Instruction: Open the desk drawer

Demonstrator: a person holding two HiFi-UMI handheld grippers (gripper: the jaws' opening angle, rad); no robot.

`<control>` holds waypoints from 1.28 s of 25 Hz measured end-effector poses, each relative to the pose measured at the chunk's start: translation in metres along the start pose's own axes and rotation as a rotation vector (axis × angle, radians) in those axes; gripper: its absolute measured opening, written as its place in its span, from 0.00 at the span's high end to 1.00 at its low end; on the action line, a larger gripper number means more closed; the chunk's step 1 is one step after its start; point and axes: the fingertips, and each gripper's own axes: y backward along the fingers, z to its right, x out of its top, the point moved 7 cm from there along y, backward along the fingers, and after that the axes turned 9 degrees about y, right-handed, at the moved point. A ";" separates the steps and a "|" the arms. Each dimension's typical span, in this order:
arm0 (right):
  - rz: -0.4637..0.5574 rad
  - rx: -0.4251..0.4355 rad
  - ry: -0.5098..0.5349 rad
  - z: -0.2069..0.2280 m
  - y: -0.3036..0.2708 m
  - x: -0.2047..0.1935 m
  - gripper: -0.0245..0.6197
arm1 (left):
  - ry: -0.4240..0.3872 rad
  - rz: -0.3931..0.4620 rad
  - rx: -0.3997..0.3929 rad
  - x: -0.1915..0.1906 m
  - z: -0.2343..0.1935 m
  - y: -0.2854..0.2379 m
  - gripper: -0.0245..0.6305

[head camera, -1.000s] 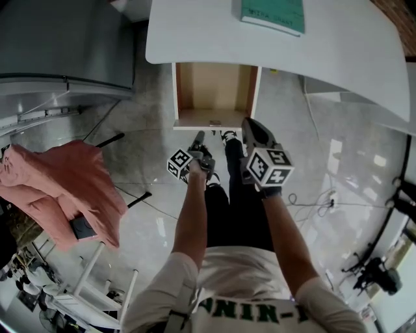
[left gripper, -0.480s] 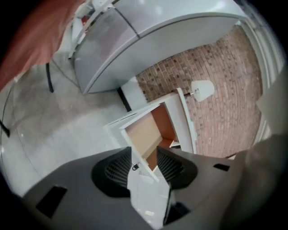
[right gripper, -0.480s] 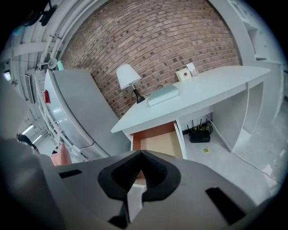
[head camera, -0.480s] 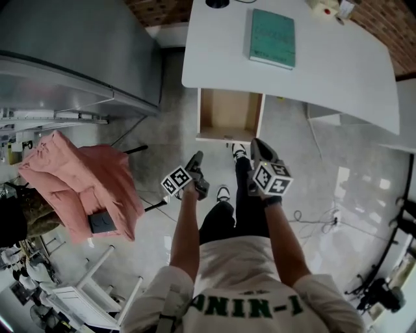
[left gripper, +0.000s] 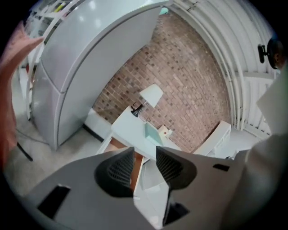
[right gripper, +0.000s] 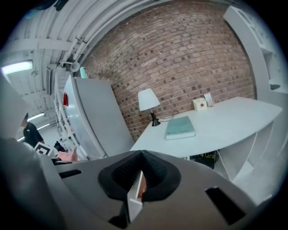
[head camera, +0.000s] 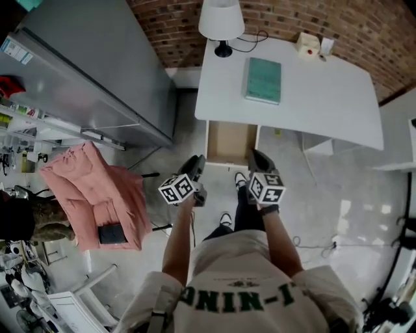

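White desk (head camera: 312,97) is seen from above in the head view, set against a brick wall (head camera: 364,32), with a teal book (head camera: 263,79) and a lamp (head camera: 221,19) on its top. The drawer (head camera: 231,140) is found pulled out from under the desk's front edge, with its wooden inside exposed. The left gripper (head camera: 196,162) and the right gripper (head camera: 255,156) are held side by side on the near side of the drawer, both pointed towards it. A pink cloth (head camera: 97,195) is seen at the left, near a grey refrigerator (head camera: 97,71).

In the left gripper view, the jaws are shown well apart, having just been drawn slightly closer, and nothing is held between them. The drawer's wooden side is glimpsed through the gap, farther off.

In the right gripper view, the jaws are shown closed tip to tip, with nothing gripped. A sliver of the drawer is seen below the tips, and the desk top with book and lamp lies beyond.
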 end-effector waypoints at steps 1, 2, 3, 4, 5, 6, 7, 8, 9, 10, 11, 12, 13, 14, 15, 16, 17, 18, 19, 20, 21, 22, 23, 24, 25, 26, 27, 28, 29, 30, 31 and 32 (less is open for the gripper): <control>0.025 0.003 0.015 -0.003 0.005 0.013 0.96 | -0.046 0.024 0.003 0.011 0.013 0.003 0.74; 0.049 0.004 0.024 -0.006 0.010 0.024 0.96 | -0.095 0.048 0.014 0.022 0.024 0.006 0.76; 0.074 0.005 0.032 -0.009 0.014 0.033 0.96 | -0.142 0.071 0.025 0.032 0.034 0.010 0.78; 0.099 0.005 0.040 -0.013 0.019 0.041 0.96 | -0.186 0.089 0.029 0.042 0.043 0.014 0.80; 0.124 0.006 0.051 -0.016 0.024 0.049 0.96 | -0.226 0.105 0.027 0.050 0.053 0.019 0.80; 0.149 0.006 0.068 -0.020 0.030 0.059 0.96 | -0.265 0.120 0.020 0.057 0.063 0.023 0.81; 0.174 0.004 0.091 -0.022 0.035 0.070 0.96 | -0.304 0.137 0.011 0.063 0.074 0.028 0.81; 0.200 0.001 0.113 -0.024 0.039 0.082 0.96 | -0.341 0.157 0.000 0.070 0.086 0.032 0.82; 0.225 -0.002 0.131 -0.026 0.043 0.092 0.96 | -0.375 0.178 -0.009 0.075 0.097 0.037 0.83; 0.250 -0.002 0.144 -0.028 0.048 0.101 0.96 | -0.406 0.199 -0.017 0.080 0.108 0.042 0.83; 0.273 0.000 0.151 -0.031 0.052 0.108 0.96 | -0.435 0.219 -0.021 0.084 0.117 0.048 0.84; 0.291 0.001 0.154 -0.033 0.056 0.114 0.96 | -0.463 0.238 -0.023 0.087 0.125 0.054 0.85; 0.306 0.002 0.156 -0.036 0.060 0.118 0.96 | -0.488 0.258 -0.022 0.089 0.132 0.060 0.86; 0.318 0.004 0.159 -0.039 0.063 0.120 0.96 | -0.510 0.279 -0.021 0.091 0.139 0.065 0.87; 0.328 0.006 0.161 -0.042 0.067 0.123 0.96 | -0.525 0.303 -0.023 0.092 0.145 0.070 0.88; 0.338 0.008 0.165 -0.045 0.071 0.124 0.96 | -0.537 0.328 -0.028 0.093 0.151 0.076 0.92; 0.347 0.011 0.170 -0.048 0.075 0.125 0.96 | -0.548 0.352 -0.034 0.093 0.155 0.080 0.93; 0.356 0.015 0.175 -0.051 0.078 0.126 0.96 | -0.559 0.373 -0.042 0.092 0.160 0.085 0.94; 0.363 0.019 0.179 -0.054 0.080 0.126 0.96 | -0.569 0.388 -0.049 0.092 0.163 0.088 0.95; 0.367 0.023 0.184 -0.056 0.082 0.125 0.96 | -0.578 0.399 -0.055 0.090 0.166 0.092 0.96; 0.368 0.024 0.190 -0.058 0.084 0.124 0.96 | -0.588 0.406 -0.058 0.089 0.169 0.094 0.96; 0.368 0.023 0.196 -0.059 0.086 0.122 0.96 | -0.604 0.409 -0.058 0.087 0.171 0.096 0.96; 0.368 0.019 0.197 -0.059 0.087 0.121 0.96 | -0.621 0.411 -0.055 0.086 0.173 0.098 0.96; 0.370 0.015 0.196 -0.059 0.089 0.120 0.96 | -0.636 0.411 -0.053 0.084 0.176 0.099 0.96; 0.372 0.012 0.194 -0.059 0.090 0.119 0.96 | -0.648 0.412 -0.049 0.083 0.178 0.100 0.96; 0.373 0.008 0.195 -0.058 0.091 0.117 0.96 | -0.659 0.414 -0.043 0.081 0.179 0.101 0.96; 0.373 0.006 0.197 -0.058 0.092 0.116 0.96 | -0.670 0.415 -0.034 0.080 0.179 0.102 0.96; 0.373 0.004 0.200 -0.058 0.093 0.116 0.96 | -0.679 0.417 -0.026 0.079 0.180 0.102 0.96; 0.372 0.003 0.203 -0.057 0.093 0.116 0.96 | -0.681 0.419 -0.023 0.078 0.180 0.103 0.96; 0.370 0.002 0.207 -0.057 0.094 0.116 0.96 | -0.680 0.419 -0.021 0.077 0.180 0.102 0.96; 0.367 0.002 0.211 -0.056 0.094 0.117 0.96 | -0.678 0.418 -0.018 0.077 0.180 0.102 0.96; 0.366 0.002 0.213 -0.055 0.095 0.118 0.96 | -0.681 0.418 -0.014 0.077 0.181 0.101 0.96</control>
